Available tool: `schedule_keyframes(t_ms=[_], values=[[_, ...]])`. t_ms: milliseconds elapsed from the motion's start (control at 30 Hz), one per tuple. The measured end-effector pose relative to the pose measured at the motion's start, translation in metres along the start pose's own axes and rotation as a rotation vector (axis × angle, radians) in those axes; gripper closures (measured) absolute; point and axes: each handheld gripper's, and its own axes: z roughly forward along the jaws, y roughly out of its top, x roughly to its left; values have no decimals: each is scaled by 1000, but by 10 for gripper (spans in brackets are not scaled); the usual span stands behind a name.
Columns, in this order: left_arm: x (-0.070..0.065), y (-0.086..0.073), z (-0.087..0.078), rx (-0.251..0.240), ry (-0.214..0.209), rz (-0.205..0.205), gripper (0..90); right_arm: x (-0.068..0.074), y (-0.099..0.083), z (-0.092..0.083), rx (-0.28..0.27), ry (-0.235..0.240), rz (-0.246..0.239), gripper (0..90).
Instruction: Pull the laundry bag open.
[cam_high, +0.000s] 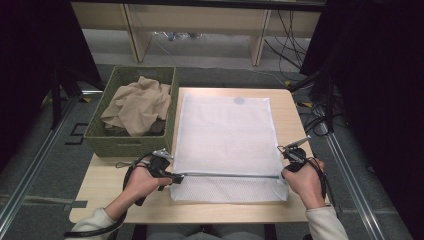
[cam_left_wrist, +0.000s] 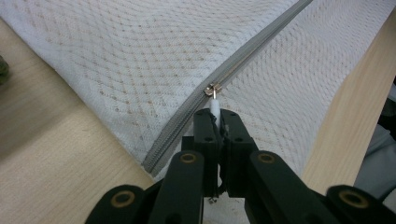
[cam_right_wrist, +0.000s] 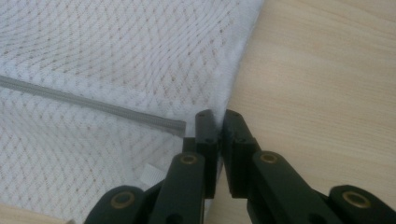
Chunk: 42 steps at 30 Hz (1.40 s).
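1. High view: a white mesh laundry bag lies flat on the wooden table, with a grey zipper running across its near end. My left gripper sits at the zipper's left end and my right gripper at the bag's right edge. A green woven basket holding a beige cloth stands just beside the bag on the left.
2. Left gripper view: my left gripper has its jaws pressed together on the white pull tab of the zipper slider, which sits part-way along the zipper.
3. Right gripper view: my right gripper is closed at the bag's edge, just past the zipper's end; its jaws appear to pinch the mesh, though I cannot tell for sure.
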Motion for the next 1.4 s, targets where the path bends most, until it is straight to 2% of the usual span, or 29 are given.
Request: schedule_keyframes(t_ms=[33,133,167,200,233,333,400,467,667,733,767,800,833,867,900,933,967,1000,1133,1167,1200,1233,1333,1367,1400], values=[[1,0,-2,18,14,14,865,0,0,0,0,-6,-1,866],[2,-1,-3,12,13,6,865,-1,0,0,-3,-4,7,866],[3,-2,-3,8,7,4,865,1,-1,-1,7,-14,29,866],[2,-2,-3,6,15,-3,865,-1,-1,0,3,-4,7,866],[3,-2,-4,10,15,0,865,-2,-1,0,8,-14,3,866],[5,-4,-5,12,17,-2,865,-2,-1,1,5,-6,2,866],[5,-4,-6,4,17,-15,865,-3,-1,1,2,-7,-3,866],[6,-5,-7,8,14,-5,865,-2,-1,1,6,-11,3,866],[7,-7,-8,6,21,-23,865,-3,-1,1,1,-10,3,866],[9,-8,-10,20,24,-9,865,-3,-1,1,3,-13,12,866],[9,-9,-9,9,20,-25,865,-4,-1,1,0,-18,11,866],[11,-10,-10,16,16,-14,865,-4,-1,1,0,-18,11,866],[10,-11,-10,9,19,-30,866,-2,-1,0,4,-25,35,866],[11,-11,-11,20,25,-22,866,-4,-1,1,5,-15,15,866],[11,-12,-11,14,25,-28,866,-2,-1,0,11,-25,35,866],[13,-12,-12,24,28,-23,866,-3,0,1,6,-14,17,866],[13,-13,-12,13,27,-43,865,-4,0,1,5,-18,12,866],[15,-14,-13,16,29,-34,865,-4,0,1,4,-19,12,866],[18,-18,-17,17,34,-49,866,-5,0,2,12,-21,10,866],[20,-18,-18,29,39,-38,866,-5,0,2,12,-21,10,866],[20,-20,-18,21,43,-55,866,-5,0,2,7,-23,11,866],[21,-21,-19,17,38,-62,866,-3,0,2,13,-26,40,866],[24,-23,-20,23,27,-62,866,-3,0,2,18,-18,45,866],[23,-24,-20,20,39,-76,866,-4,0,3,10,-8,26,866],[25,-24,-21,29,37,-66,866,-4,0,4,18,-12,9,866]])
